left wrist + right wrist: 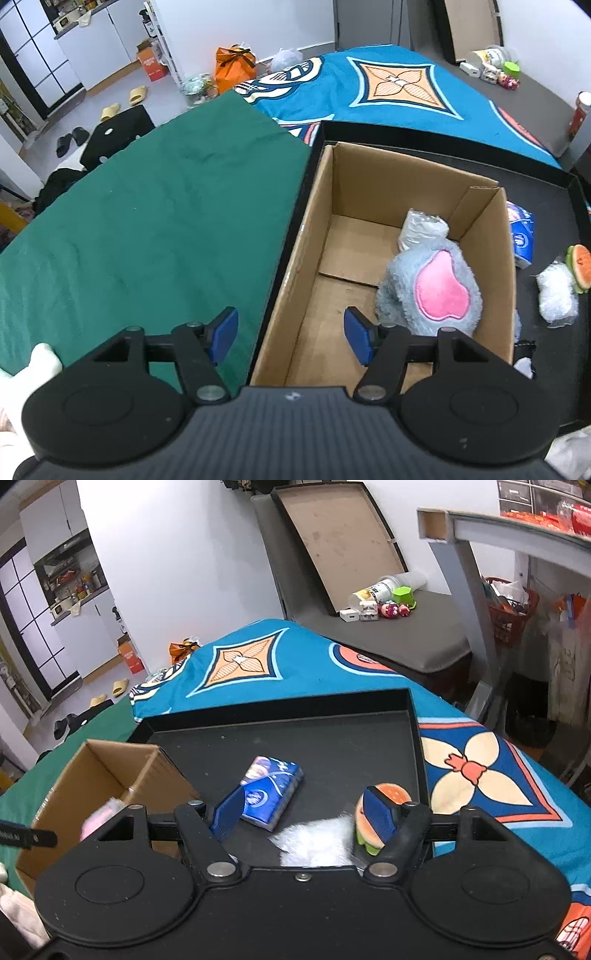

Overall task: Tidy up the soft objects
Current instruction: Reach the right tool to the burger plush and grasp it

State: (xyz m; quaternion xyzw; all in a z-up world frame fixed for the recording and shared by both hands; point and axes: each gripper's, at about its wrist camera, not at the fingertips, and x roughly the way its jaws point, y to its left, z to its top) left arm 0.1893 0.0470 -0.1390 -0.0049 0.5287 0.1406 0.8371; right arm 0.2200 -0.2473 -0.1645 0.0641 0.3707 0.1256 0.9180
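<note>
A cardboard box [314, 236] stands at the left end of a black tray [332, 746]. In it lie a grey plush with a pink patch [432, 288] and a clear plastic bag [421, 227]. My left gripper [291, 332] is open and empty above the box's near left wall. On the tray lie a blue tissue pack [273, 794], a white crinkly bag [317, 838] and a plush burger toy [373, 827]. My right gripper [304, 814] is open and empty just above the white bag, between the tissue pack and the burger.
The tray rests on a blue patterned blanket [295, 661] beside a green cloth [147, 221]. A grey bench with small toys [384, 605] stands behind. A table leg [472, 602] and a red basket [509, 605] are at the right. Bags and slippers lie on the floor [147, 85].
</note>
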